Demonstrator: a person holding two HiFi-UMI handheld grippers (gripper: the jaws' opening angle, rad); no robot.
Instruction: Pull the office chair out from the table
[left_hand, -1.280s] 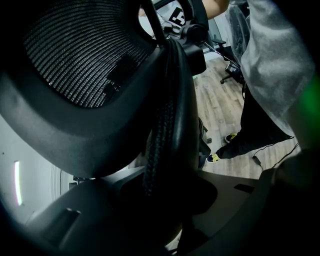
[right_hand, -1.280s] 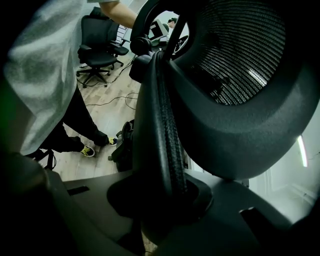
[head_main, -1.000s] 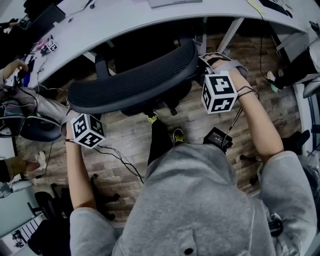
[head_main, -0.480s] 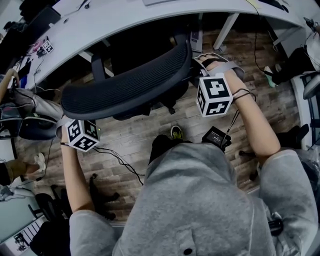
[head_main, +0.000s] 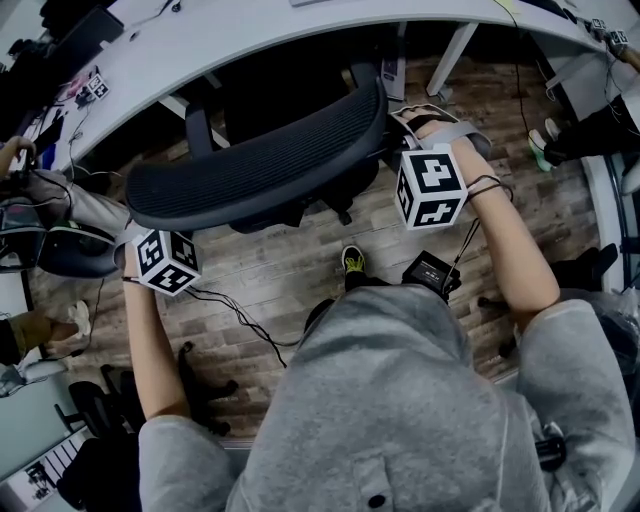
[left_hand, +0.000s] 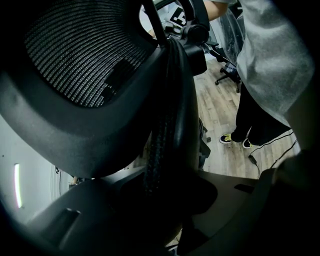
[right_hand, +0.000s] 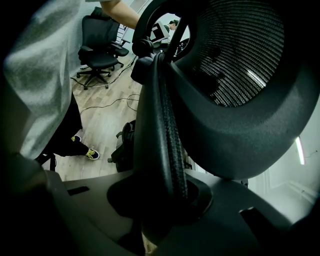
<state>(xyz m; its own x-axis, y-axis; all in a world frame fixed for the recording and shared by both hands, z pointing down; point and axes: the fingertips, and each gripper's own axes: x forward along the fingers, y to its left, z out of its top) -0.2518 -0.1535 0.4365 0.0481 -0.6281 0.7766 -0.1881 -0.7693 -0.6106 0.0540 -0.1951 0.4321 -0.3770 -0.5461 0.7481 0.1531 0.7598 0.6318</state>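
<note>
A black mesh office chair stands at the white curved table (head_main: 250, 40), its backrest (head_main: 260, 160) turned toward me. My left gripper (head_main: 143, 225) is shut on the backrest's left edge, and my right gripper (head_main: 397, 128) is shut on its right edge. In the left gripper view the backrest rim (left_hand: 170, 110) runs straight down between the jaws of the left gripper (left_hand: 170, 200). The right gripper view shows the same on the other side: the rim (right_hand: 160, 115) is clamped in the right gripper (right_hand: 160, 200). The seat and wheels are hidden under the backrest.
Cables (head_main: 240, 315) and a small black box (head_main: 430, 272) lie on the wood floor near my feet. Seated people (head_main: 40, 200) are at the left. Another chair's base (head_main: 190, 390) is at lower left, and a spare office chair (right_hand: 100, 45) stands behind me.
The backrest and both grippers have shifted slightly left in the head view. One of my feet has stepped back out of sight; both grips are unchanged.
</note>
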